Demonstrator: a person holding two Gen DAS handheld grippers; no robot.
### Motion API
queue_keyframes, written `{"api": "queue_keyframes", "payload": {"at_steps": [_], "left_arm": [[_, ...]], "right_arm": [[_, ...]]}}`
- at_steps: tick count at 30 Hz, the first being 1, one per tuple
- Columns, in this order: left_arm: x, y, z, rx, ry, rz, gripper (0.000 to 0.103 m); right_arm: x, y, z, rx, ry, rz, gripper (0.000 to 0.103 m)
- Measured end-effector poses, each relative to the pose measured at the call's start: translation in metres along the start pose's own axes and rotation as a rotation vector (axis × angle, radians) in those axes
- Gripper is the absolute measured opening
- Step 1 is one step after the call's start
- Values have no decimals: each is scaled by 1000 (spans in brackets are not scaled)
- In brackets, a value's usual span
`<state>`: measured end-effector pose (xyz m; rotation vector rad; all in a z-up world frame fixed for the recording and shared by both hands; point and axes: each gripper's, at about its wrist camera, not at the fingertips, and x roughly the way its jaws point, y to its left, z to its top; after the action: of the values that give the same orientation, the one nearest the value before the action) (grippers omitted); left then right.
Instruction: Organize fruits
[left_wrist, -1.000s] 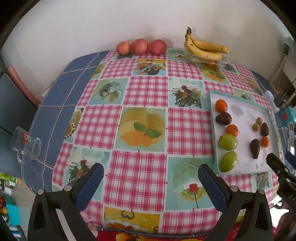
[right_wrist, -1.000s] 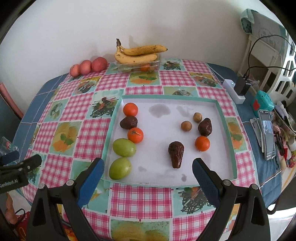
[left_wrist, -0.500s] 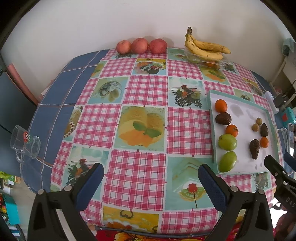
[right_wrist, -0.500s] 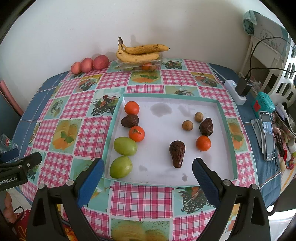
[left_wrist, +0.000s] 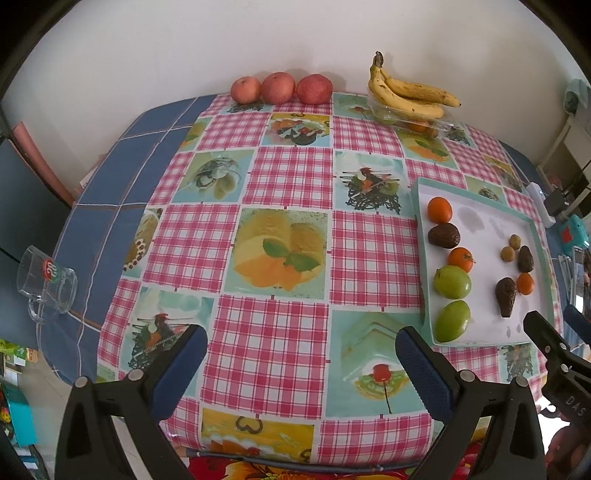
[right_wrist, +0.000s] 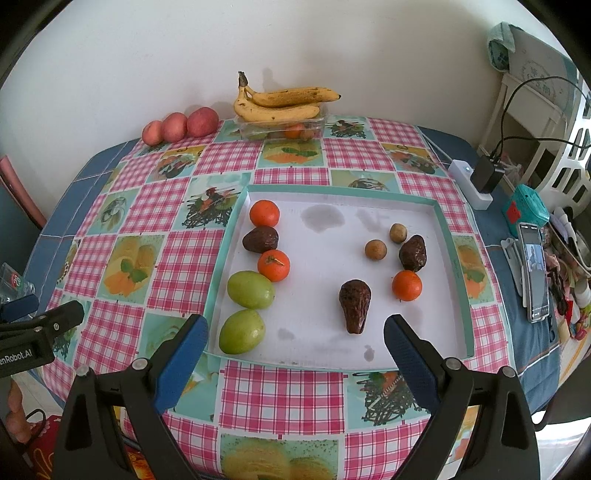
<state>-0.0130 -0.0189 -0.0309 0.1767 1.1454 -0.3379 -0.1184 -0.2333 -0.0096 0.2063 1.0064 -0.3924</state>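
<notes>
Two grippers hang at the near edge of the counter (left_wrist: 280, 177), both spread wide and holding nothing. Just ahead of the right gripper (right_wrist: 295, 336) lies the tray (right_wrist: 448, 236), where nine fruits sit in loose groups: by its left finger two green fruits (right_wrist: 250, 290), beyond them two oranges (right_wrist: 264, 213) with a dark avocado (right_wrist: 260, 239) between; toward its right finger another avocado (right_wrist: 354, 304), a third orange (right_wrist: 406, 285), a smaller dark fruit (right_wrist: 413, 253) and two small brown ones (right_wrist: 376, 249). Far ahead by the wall wait three apples (right_wrist: 181, 125) and bananas (right_wrist: 280, 103) on a clear box. I'd judge the sorting barely begun, as kinds are mixed on the tray and the wall fruit untouched.

The left gripper (left_wrist: 301, 354) faces bare cloth, with the tray off to its right and a glass mug (left_wrist: 46, 284) at the counter's left edge. The tray's raised rim needs clearing; the middle of the tray is open.
</notes>
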Motion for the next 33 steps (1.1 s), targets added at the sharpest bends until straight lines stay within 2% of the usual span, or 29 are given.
{"api": "queue_keyframes", "payload": {"at_steps": [33], "left_arm": [[0,2,0,-7,5,-3,103]], "right_arm": [[1,1,-1,-6,1,-1,96]]}}
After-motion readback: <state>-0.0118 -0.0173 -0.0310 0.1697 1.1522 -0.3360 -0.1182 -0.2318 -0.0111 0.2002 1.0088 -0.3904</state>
